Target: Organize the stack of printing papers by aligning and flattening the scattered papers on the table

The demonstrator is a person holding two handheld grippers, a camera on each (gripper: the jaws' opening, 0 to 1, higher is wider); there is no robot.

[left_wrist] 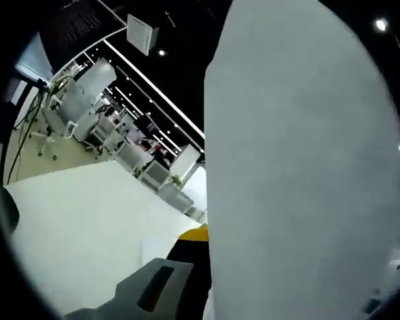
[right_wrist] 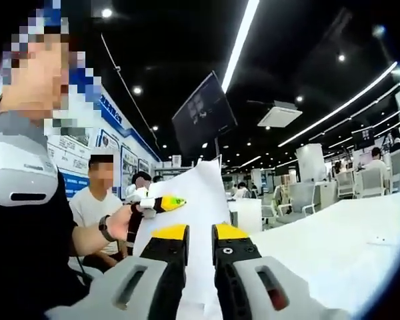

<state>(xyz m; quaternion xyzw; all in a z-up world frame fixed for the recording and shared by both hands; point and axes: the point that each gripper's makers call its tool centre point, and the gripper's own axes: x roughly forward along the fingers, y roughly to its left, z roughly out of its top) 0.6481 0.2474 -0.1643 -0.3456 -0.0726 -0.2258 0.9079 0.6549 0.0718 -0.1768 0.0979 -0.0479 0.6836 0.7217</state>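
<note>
**A:** Where are the papers?

**B:** In the right gripper view the paper stack [right_wrist: 199, 220] stands upright at lower centre, its top corner rising to mid-frame. The right gripper [right_wrist: 200, 233] has its two yellow-tipped jaws drawn narrow on either side of the sheets' lower edge, so it is clamped on them. The table [right_wrist: 333, 240] spreads white across the lower right.

**A:** And the other tongs?

**B:** The left gripper [right_wrist: 161, 203] comes in from the left of that view, held in the person's hand [right_wrist: 119, 223]; its yellow and green tip lies against the left edge of the sheets. In the left gripper view the paper [left_wrist: 300, 167] fills the right half of the frame as a tall pale sheet, very close to the lens. One grey jaw with a yellow tip shows at bottom centre, touching the sheet's left edge; the second jaw is hidden behind the paper, so whether that gripper is wide or pinching cannot be told.

**A:** Anything else?

**B:** The tabletop [left_wrist: 80, 227] lies in the lower left of that view, with office chairs [left_wrist: 73, 113] in the upper left. A seated person [right_wrist: 97, 200] is at left in the right gripper view.
</note>
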